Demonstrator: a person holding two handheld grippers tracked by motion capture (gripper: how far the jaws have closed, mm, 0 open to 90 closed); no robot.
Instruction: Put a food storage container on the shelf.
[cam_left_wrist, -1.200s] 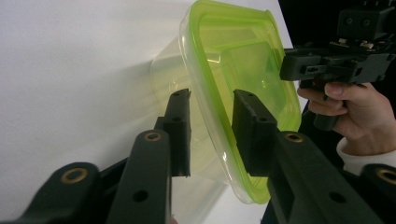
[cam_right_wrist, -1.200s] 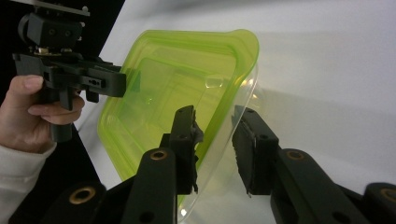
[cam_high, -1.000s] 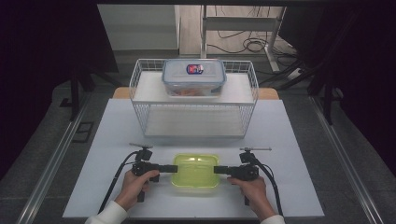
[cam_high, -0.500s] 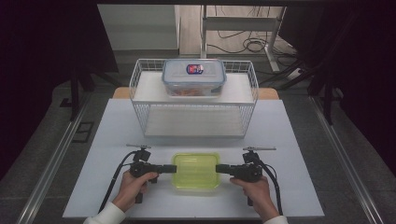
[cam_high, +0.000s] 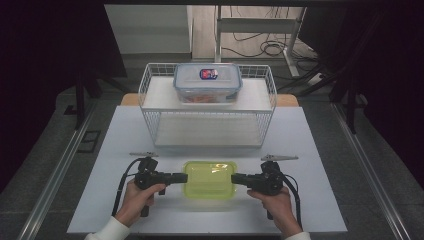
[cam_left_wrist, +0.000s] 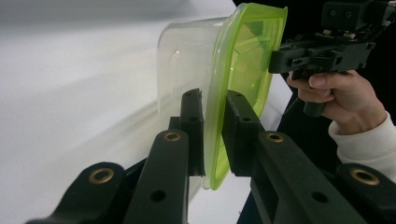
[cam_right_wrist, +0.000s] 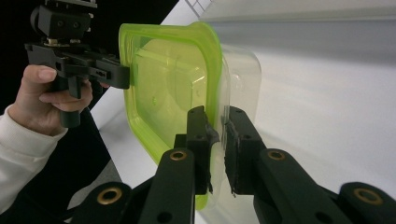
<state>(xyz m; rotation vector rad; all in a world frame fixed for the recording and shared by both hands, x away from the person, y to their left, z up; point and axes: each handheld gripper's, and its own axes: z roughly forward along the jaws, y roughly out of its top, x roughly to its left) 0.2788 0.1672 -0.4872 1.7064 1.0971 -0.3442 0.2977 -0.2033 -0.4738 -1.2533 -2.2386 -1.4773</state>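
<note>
Gripping a green-lidded container (cam_high: 210, 179) by its ends, left gripper (cam_high: 179, 177) and right gripper (cam_high: 236, 177) both clamp its rim.
Behind stands a wire basket (cam_high: 150, 82) bearing a clear lidded box (cam_high: 207, 82).

We see two matte black handheld grippers, the left gripper (cam_high: 181, 177) and the right gripper (cam_high: 236, 178), each with flat black linkage arms pinned by brass-ringed rivets, blocky black fingers (cam_left_wrist: 192, 122), a looping black cable (cam_high: 121, 184), and white knit sleeve cuffs (cam_left_wrist: 369, 148) at the wrists.
</note>
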